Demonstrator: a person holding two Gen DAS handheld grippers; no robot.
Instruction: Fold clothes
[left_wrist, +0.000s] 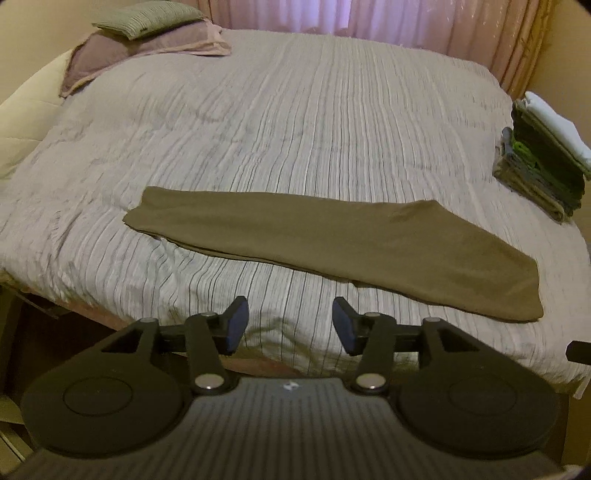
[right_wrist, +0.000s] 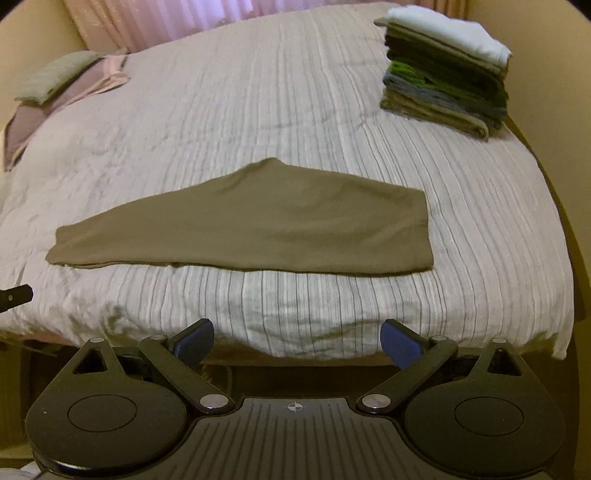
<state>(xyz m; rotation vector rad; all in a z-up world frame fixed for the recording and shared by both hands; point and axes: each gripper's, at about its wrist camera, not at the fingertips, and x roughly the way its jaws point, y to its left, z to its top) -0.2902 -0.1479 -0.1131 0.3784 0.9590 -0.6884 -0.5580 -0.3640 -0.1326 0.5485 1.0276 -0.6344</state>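
An olive-brown garment lies folded into a long strip across the near part of the striped grey bed cover. My left gripper hovers open above the bed's front edge, short of the strip, with nothing between its blue pads. In the right wrist view my right gripper also stands open at the bed's front edge, below the garment's right half, holding nothing. A dark tip of the other gripper shows at the left edge.
A stack of folded clothes topped by a white piece sits at the bed's right side. Pillows lie at the far left corner. Pink curtains hang behind the bed.
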